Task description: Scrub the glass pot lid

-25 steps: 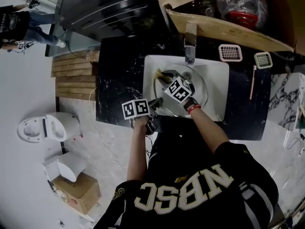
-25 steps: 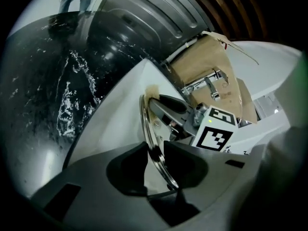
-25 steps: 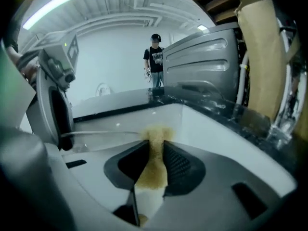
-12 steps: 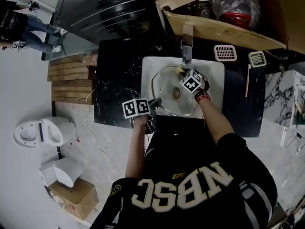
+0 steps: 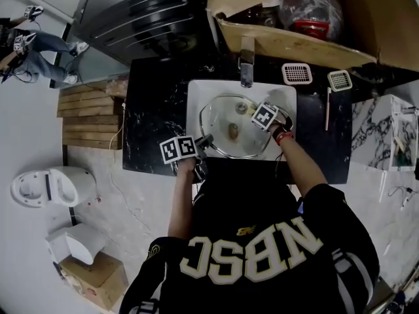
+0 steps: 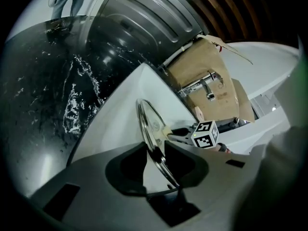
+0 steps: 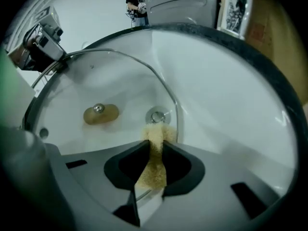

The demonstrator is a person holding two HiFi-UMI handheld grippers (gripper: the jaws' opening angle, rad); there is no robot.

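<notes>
The glass pot lid (image 5: 219,118) lies tilted in the white sink (image 5: 288,100), its tan knob (image 5: 232,131) near the middle. My left gripper (image 5: 207,140) is shut on the lid's near rim; in the left gripper view the steel rim (image 6: 146,126) runs edge-on between the jaws of that gripper (image 6: 156,160). My right gripper (image 5: 254,112) is shut on a yellow sponge (image 7: 155,158), whose tip presses on the lid's edge (image 7: 171,107) next to the drain (image 7: 157,115). The knob (image 7: 100,113) shows to the left of it.
A faucet (image 5: 246,61) stands at the sink's back. Black marble counter (image 5: 150,110) surrounds the sink, with two small strainers (image 5: 298,74) and a stick-like tool (image 5: 327,110) at the right. A cardboard box (image 5: 294,44) overhangs behind. A wooden pallet (image 5: 88,113) lies to the left.
My right gripper has carried the sponge from the lid's far left across to its right side. The left gripper has kept its hold on the near rim.
</notes>
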